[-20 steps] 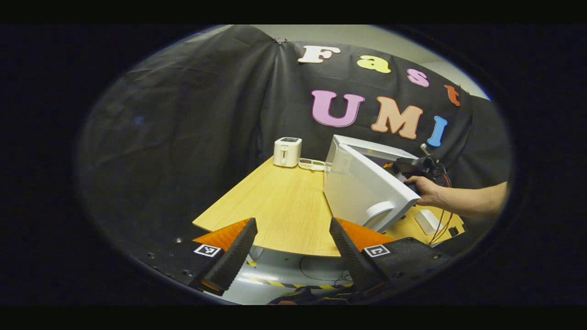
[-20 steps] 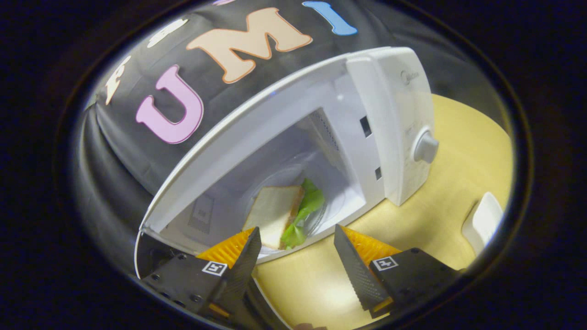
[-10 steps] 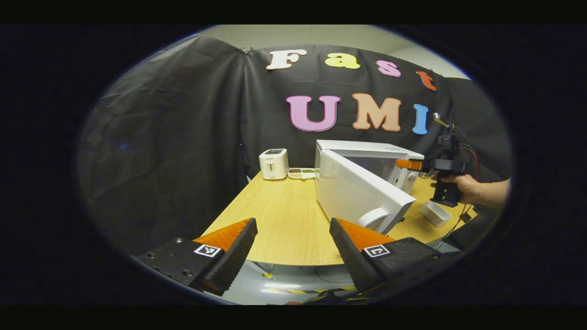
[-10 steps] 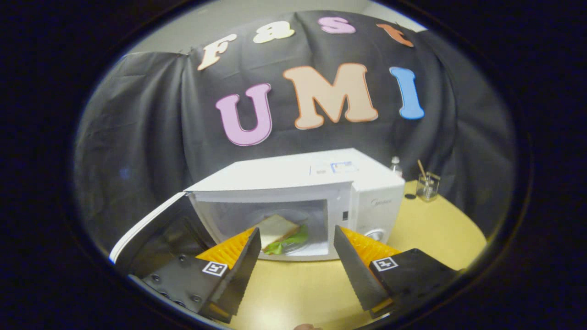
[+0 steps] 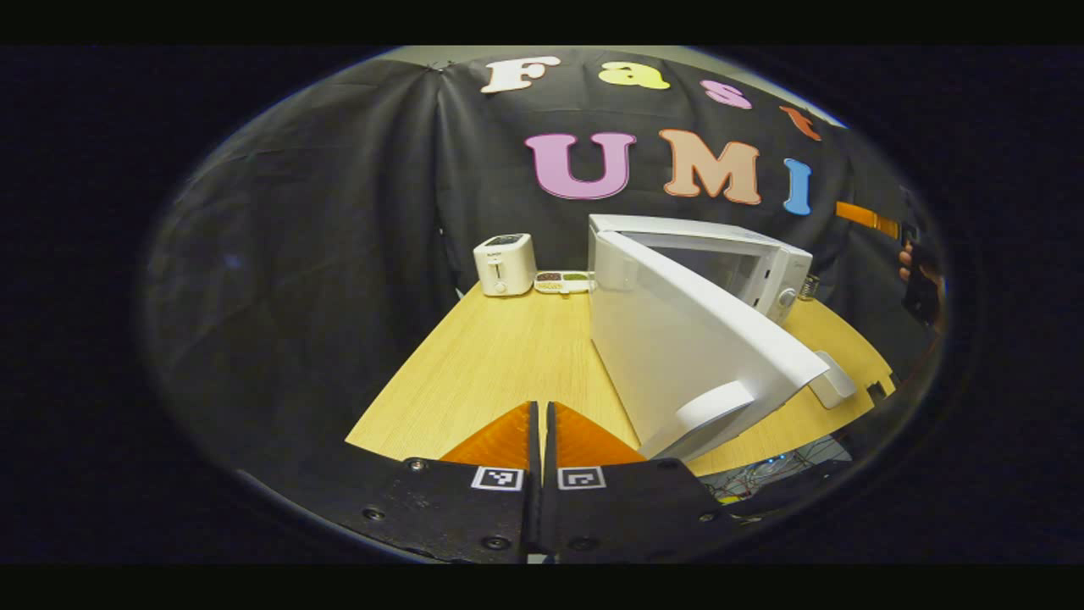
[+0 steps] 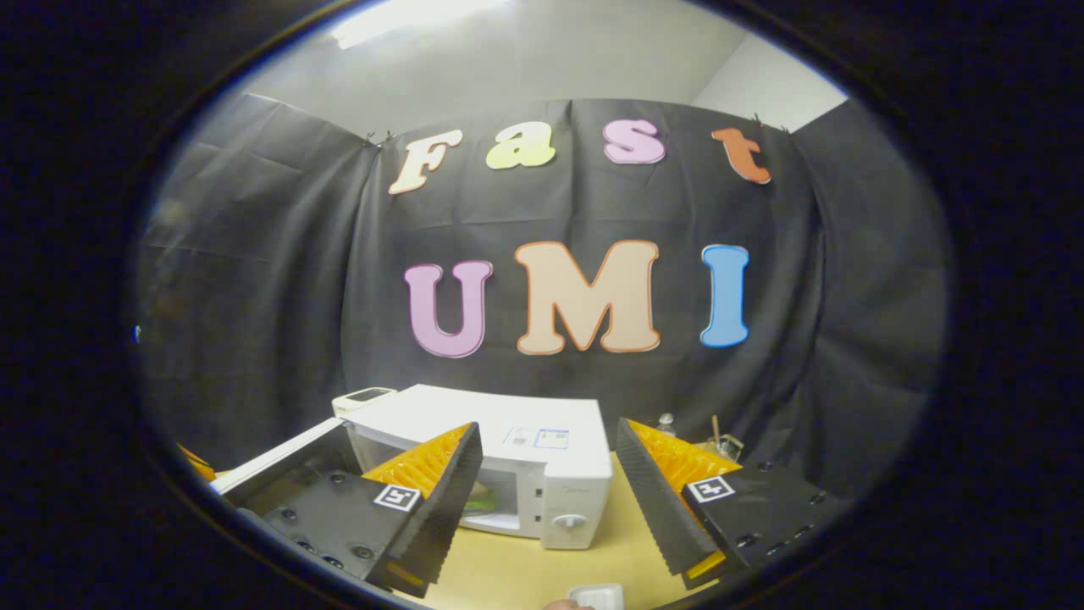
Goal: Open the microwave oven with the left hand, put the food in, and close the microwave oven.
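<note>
The white microwave point(image 5: 766, 258) stands on the wooden table point(image 5: 500, 356) with its door point(image 5: 677, 347) swung wide open toward me. The door's handle point(image 5: 716, 405) is at its near lower corner. My left gripper point(image 5: 542, 408) is shut with nothing between its fingers, low over the table's front edge, just left of the door. My right gripper point(image 6: 546, 500) hangs open and empty, raised well back from the microwave point(image 6: 508, 428). A bit of green food point(image 6: 487, 500) shows inside the cavity. A hand holding the right gripper point(image 5: 919, 267) is at the far right.
A white toaster point(image 5: 503, 264) and a small compartment tray point(image 5: 563, 281) sit at the table's back beside the microwave. A white dish point(image 5: 834, 381) lies right of the door. A glass jar point(image 6: 720, 445) stands behind the microwave on the right.
My left gripper has shut and come nearer the open door. My right gripper pulled up and back out of the microwave, leaving the sandwich inside.
</note>
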Available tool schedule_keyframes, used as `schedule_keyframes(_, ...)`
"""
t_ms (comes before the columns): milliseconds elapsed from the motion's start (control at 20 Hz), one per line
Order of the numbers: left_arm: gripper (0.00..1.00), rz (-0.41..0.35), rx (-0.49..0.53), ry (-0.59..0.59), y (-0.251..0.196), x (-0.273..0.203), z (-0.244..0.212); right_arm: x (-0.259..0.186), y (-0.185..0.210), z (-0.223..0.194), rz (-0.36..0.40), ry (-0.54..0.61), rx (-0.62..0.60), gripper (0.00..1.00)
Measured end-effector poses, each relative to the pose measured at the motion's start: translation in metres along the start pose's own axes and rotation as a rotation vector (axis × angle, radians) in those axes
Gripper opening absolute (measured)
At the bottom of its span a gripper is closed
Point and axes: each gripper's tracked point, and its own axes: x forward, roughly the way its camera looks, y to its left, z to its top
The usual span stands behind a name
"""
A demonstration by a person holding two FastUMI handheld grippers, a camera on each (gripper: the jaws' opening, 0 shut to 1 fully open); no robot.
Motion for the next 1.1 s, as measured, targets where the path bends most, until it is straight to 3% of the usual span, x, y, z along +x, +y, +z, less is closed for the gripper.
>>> schedule_keyframes(50, 0.01, -0.007, 0.023, -0.003, -0.007, 0.004, 0.001, -0.003, -0.006, 0.006, -0.002, -0.018, -0.019, 0.87)
schedule_keyframes(100, 0.01, -0.008, 0.038, 0.002, -0.011, 0.008, 0.000, -0.004, -0.012, 0.011, -0.004, -0.030, -0.035, 0.97)
schedule_keyframes(200, 0.01, 0.000, 0.058, 0.027, -0.021, 0.016, -0.007, -0.005, -0.023, 0.019, 0.002, -0.051, -0.059, 0.98)
schedule_keyframes(250, 0.01, 0.008, 0.069, 0.034, -0.025, 0.018, -0.008, -0.006, -0.026, 0.022, 0.006, -0.058, -0.063, 0.88)
schedule_keyframes(750, 0.01, 0.000, 0.168, 0.058, -0.071, 0.034, -0.006, -0.001, -0.049, 0.022, 0.024, -0.069, -0.066, 0.88)
schedule_keyframes(1100, 0.01, -0.075, 0.252, 0.051, -0.119, 0.042, 0.004, -0.002, -0.068, 0.015, -0.001, -0.053, -0.054, 0.88)
